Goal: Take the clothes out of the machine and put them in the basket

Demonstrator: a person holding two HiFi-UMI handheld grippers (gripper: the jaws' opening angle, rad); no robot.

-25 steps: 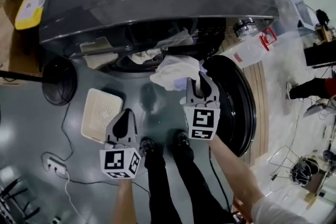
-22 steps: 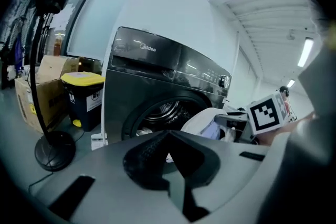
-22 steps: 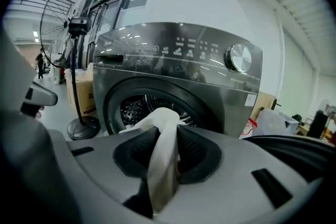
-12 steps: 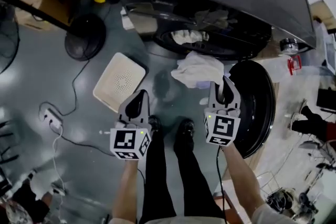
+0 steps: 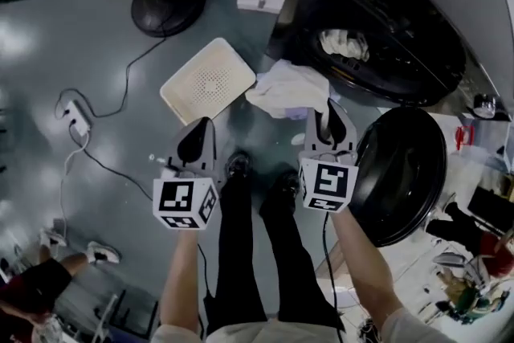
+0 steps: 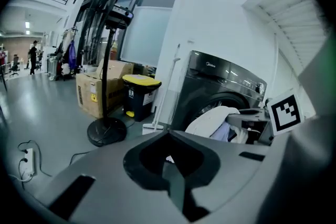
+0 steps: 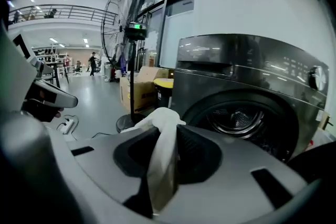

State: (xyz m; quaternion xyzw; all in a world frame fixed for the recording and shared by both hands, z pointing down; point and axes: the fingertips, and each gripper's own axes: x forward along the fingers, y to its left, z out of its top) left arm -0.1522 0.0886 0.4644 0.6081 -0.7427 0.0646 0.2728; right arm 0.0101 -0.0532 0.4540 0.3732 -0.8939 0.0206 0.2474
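Bare grey floor (image 5: 120, 189) lies open between the basket (image 5: 207, 81) and the person's shoes (image 5: 237, 166). The washing machine's open door (image 5: 401, 173) hems in the right hand-held gripper (image 5: 325, 110) on its right. The gripper's white garment (image 5: 285, 88) hangs just beside the basket's corner. A fan base (image 5: 169, 1) and a cable (image 5: 120, 100) lie beyond.

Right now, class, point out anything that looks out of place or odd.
Nothing spilled or damaged. A loose cable trails across the floor beside the basket, where feet could catch it. The white garment dangles from the right tool, not yet in the basket.
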